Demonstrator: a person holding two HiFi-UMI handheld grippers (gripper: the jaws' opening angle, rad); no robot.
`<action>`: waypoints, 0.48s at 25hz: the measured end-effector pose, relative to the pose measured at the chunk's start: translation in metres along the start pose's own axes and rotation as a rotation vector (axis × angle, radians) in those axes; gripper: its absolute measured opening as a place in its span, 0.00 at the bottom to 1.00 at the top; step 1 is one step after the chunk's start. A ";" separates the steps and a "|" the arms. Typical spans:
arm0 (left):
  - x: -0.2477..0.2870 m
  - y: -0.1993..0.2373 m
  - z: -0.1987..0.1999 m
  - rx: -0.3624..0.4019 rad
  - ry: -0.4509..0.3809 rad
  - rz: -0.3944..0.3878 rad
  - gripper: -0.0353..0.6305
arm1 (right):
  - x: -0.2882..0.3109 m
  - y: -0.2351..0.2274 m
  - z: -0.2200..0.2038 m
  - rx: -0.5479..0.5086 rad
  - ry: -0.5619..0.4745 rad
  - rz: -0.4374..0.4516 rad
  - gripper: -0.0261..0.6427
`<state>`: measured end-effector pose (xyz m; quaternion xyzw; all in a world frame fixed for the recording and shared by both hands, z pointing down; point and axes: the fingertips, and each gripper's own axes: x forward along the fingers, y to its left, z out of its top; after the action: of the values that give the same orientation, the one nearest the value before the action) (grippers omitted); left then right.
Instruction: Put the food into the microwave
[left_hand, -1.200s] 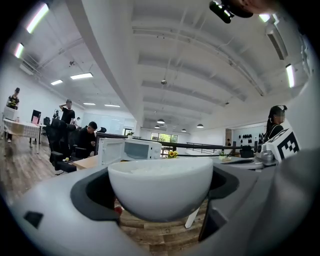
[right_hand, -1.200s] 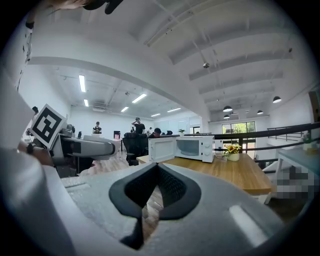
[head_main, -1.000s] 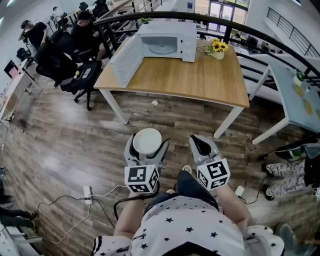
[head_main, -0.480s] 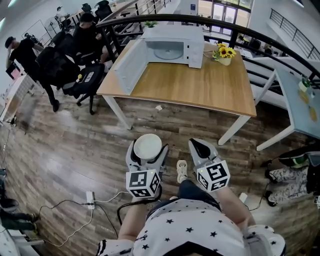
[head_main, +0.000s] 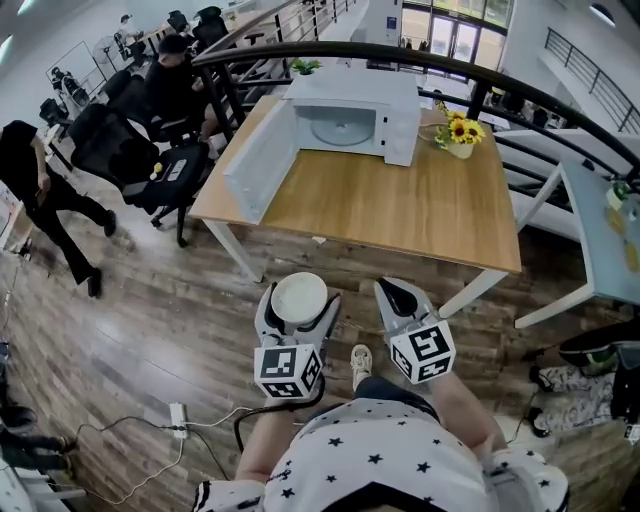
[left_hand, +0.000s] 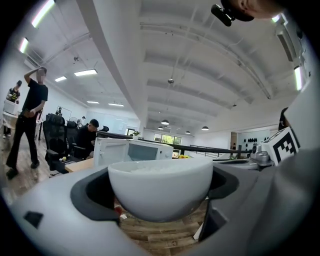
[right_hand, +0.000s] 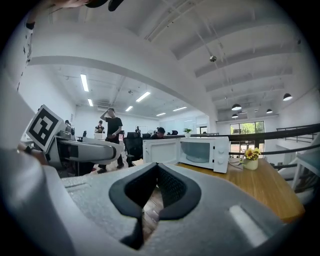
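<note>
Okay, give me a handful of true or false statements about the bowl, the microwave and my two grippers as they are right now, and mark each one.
1. The left gripper holds a white bowl. True.
2. The microwave door is closed. False: it stands open, swung to its left.
3. The right gripper holds a cup. False: its jaws are together, with nothing between them.
4. Sunflowers stand on the table beside the microwave. True.
5. The bowl sits inside the microwave. False: it is in the left gripper, over the floor.
</note>
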<state>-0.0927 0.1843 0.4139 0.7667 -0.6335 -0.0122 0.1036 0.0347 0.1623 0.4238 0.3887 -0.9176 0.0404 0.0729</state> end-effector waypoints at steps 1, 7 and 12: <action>0.011 0.002 0.003 0.001 -0.002 -0.002 0.81 | 0.009 -0.006 0.004 -0.002 -0.002 0.003 0.05; 0.074 0.011 0.022 0.002 -0.003 -0.001 0.81 | 0.052 -0.051 0.021 -0.001 -0.002 -0.001 0.05; 0.123 0.017 0.031 -0.003 0.001 0.008 0.81 | 0.086 -0.089 0.029 0.009 0.006 0.005 0.05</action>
<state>-0.0895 0.0570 0.4002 0.7639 -0.6365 -0.0124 0.1052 0.0365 0.0355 0.4108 0.3867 -0.9181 0.0461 0.0738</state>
